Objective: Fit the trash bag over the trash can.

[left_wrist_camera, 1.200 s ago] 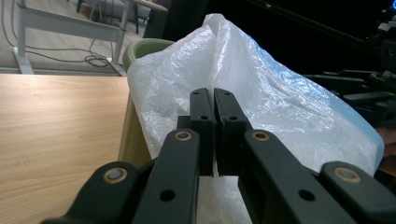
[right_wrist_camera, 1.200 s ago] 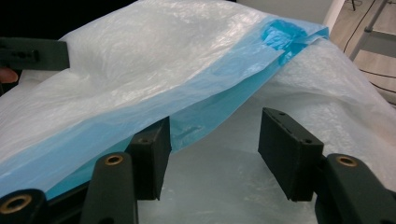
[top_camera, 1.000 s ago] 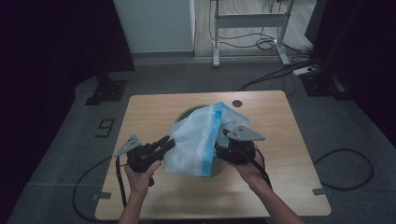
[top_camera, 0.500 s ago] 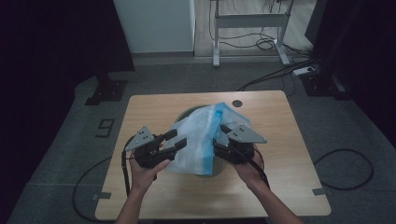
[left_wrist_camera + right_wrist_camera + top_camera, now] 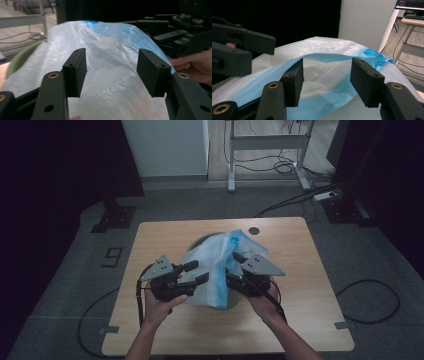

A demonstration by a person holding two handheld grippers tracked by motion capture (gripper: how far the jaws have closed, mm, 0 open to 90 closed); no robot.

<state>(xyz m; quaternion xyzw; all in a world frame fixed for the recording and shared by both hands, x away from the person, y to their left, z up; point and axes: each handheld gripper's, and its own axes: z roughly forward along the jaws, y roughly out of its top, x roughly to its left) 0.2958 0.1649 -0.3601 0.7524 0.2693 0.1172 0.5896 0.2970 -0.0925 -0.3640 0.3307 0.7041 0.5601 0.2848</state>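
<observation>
Item: plastic bag, translucent white with a blue rim, draped over a green bin at the middle of the bench.

Left gripper: jaws wide apart, holding nothing; the bag's white side lies just ahead, between them.

Right gripper: jaws wide apart, holding nothing; the bag's blue mouth gapes just ahead, between them.

Progress, as judged: bag sits loosely on the bin, mouth partly spread. Left to do: grip the rim at both sides, stretch it, fold it down round the bin's edge.
</observation>
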